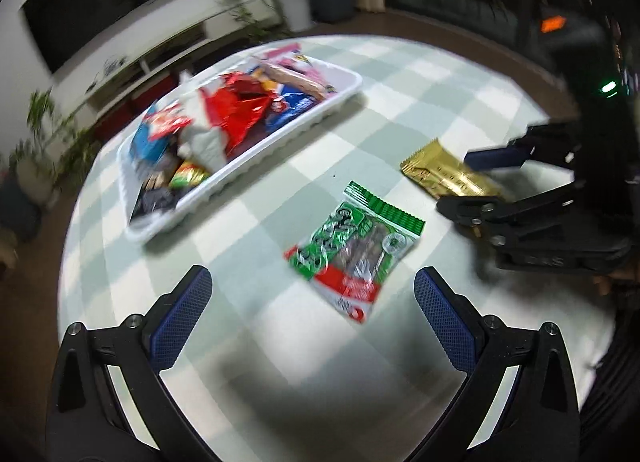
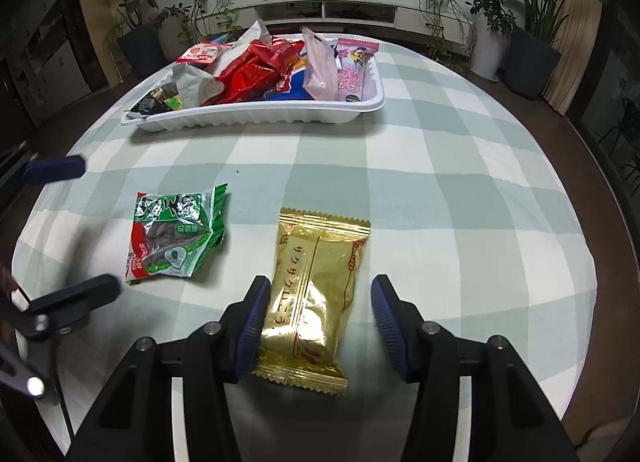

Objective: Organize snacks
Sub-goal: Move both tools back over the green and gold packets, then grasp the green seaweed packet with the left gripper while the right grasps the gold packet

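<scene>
A shiny gold snack packet (image 2: 316, 298) with red lettering lies flat on the checked tablecloth (image 2: 460, 198), between the spread fingers of the right gripper (image 2: 318, 322), ungripped. Beside it lies a crinkled green packet (image 2: 178, 236). The left gripper (image 1: 312, 318) hovers wide open, empty. Beyond sits a full white tray (image 2: 256, 118).

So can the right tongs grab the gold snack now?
Probably yes. The right tongs are open, with the gold snack lying flat between their fingers. Nothing covers it, and the green snack lies apart to the side.
</scene>
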A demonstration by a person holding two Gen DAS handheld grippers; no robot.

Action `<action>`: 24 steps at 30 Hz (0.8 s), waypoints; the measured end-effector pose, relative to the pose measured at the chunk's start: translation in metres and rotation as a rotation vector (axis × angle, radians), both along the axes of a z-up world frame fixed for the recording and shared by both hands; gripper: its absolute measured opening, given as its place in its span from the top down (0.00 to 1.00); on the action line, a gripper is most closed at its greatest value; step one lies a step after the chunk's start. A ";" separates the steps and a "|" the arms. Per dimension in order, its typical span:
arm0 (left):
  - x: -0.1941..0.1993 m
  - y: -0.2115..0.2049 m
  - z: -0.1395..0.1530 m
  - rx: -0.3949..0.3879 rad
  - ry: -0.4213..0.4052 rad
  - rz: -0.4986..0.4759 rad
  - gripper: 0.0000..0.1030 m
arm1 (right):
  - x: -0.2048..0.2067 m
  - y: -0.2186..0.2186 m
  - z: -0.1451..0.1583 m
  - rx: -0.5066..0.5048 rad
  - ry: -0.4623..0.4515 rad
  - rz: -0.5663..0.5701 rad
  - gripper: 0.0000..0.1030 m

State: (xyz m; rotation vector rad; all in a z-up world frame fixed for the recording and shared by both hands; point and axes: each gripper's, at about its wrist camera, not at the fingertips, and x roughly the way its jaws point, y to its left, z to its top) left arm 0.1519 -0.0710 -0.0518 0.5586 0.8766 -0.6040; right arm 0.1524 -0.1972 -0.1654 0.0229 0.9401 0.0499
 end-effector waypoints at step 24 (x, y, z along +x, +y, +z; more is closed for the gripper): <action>0.051 -0.031 -0.039 0.051 0.203 -0.098 0.24 | -0.001 0.000 -0.001 0.023 -0.020 0.027 0.40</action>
